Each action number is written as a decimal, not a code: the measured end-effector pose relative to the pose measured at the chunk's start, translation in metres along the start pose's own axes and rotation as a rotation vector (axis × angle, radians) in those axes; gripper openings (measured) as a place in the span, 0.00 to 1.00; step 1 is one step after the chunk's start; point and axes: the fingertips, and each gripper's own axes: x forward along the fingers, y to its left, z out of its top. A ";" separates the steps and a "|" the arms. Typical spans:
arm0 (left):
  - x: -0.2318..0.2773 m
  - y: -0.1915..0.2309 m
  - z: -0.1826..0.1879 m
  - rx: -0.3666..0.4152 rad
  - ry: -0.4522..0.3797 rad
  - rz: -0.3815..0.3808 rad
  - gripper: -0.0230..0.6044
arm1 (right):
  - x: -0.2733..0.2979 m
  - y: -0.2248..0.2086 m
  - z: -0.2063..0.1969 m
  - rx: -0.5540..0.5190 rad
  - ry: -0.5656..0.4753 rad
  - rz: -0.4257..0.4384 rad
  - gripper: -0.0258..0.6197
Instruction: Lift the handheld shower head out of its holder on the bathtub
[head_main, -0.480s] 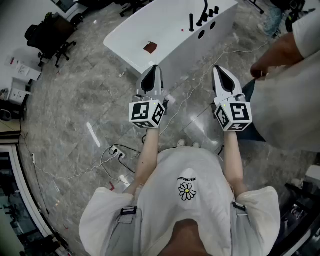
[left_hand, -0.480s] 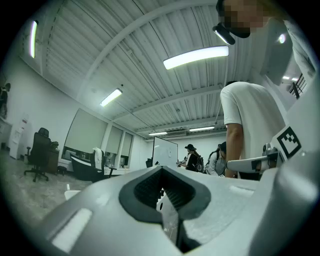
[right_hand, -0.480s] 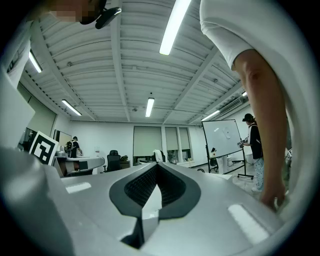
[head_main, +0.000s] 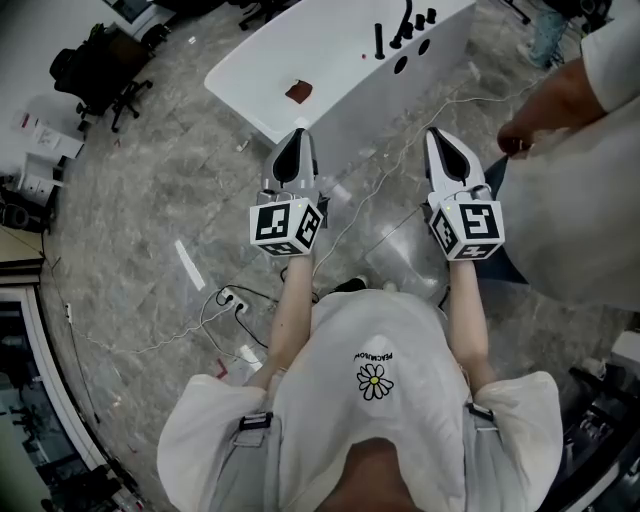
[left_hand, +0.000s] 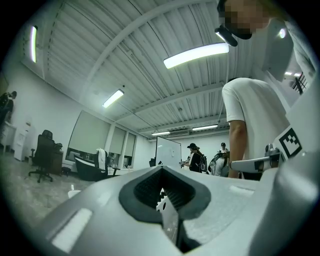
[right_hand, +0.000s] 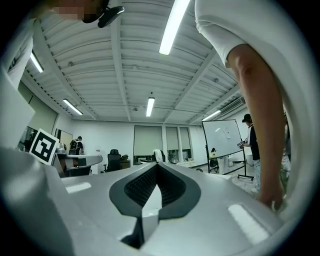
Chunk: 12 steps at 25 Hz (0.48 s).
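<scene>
The white bathtub (head_main: 330, 55) stands on the floor ahead of me, at the top of the head view. Black fittings rise from its far rim, among them a slim upright piece (head_main: 379, 41) that may be the handheld shower head; it is too small to be sure. My left gripper (head_main: 292, 140) and right gripper (head_main: 441, 140) are held side by side short of the tub, touching nothing. Both are shut and empty: the jaws meet in the left gripper view (left_hand: 161, 175) and in the right gripper view (right_hand: 157, 172). Both gripper views point up at the ceiling, so the tub is hidden in them.
A small brown item (head_main: 298, 93) lies inside the tub. Another person (head_main: 580, 170) stands close on my right. Cables and a power strip (head_main: 230, 300) trail over the grey stone floor by my feet. An office chair (head_main: 100, 70) stands at the far left.
My left gripper has shifted slightly to the left. The tub sits a little higher in the head view. The right gripper has hardly moved.
</scene>
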 end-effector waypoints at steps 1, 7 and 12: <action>0.000 0.000 -0.002 -0.001 0.000 0.004 0.04 | -0.001 -0.002 -0.001 -0.001 0.000 0.002 0.08; 0.005 -0.005 -0.008 -0.011 -0.005 0.010 0.04 | -0.003 -0.008 -0.004 0.015 -0.006 0.030 0.08; 0.023 0.006 -0.012 -0.026 -0.012 0.010 0.04 | 0.015 -0.015 -0.011 0.011 0.008 0.025 0.08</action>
